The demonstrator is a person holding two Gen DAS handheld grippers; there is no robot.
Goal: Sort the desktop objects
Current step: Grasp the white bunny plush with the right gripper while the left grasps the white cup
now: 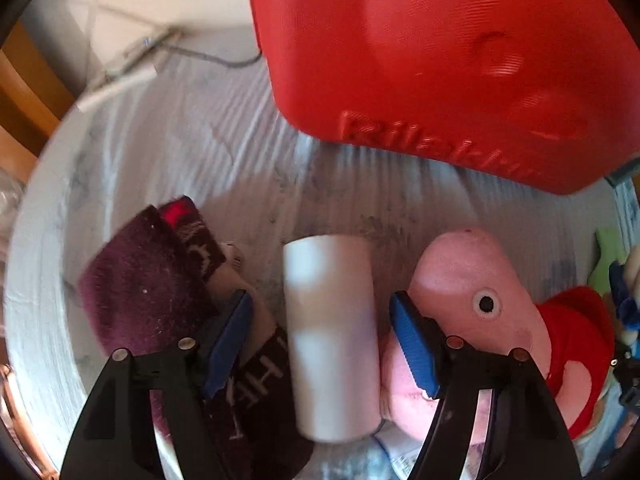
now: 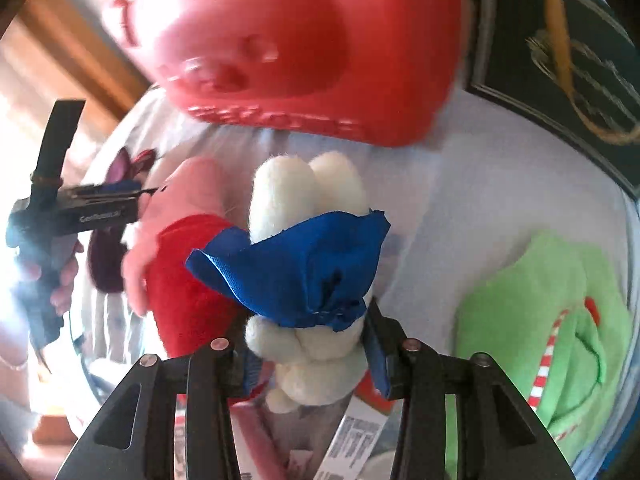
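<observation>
Our right gripper point(image 2: 308, 356) has its jaws clenched on the white plush toy point(image 2: 308, 344), gripping it low on the body beneath its blue cloth cape point(image 2: 304, 272), with the long ears standing up just in front of the pink pig plush point(image 2: 176, 216). We judge this toy light and very soft: it will squash and may slip out, so the firm stuffed trunk is the better hold, not the loose cape or ears. Our left gripper point(image 1: 324, 344) has its jaws released, spread on either side of a white cylinder point(image 1: 330, 332) lying on the desk point(image 1: 200, 140) just left of the pig plush point(image 1: 472, 292), with dark maroon socks point(image 1: 148, 280) further left. The cylinder looks smooth and rigid, likely to roll, so we would pinch it mid-length.
</observation>
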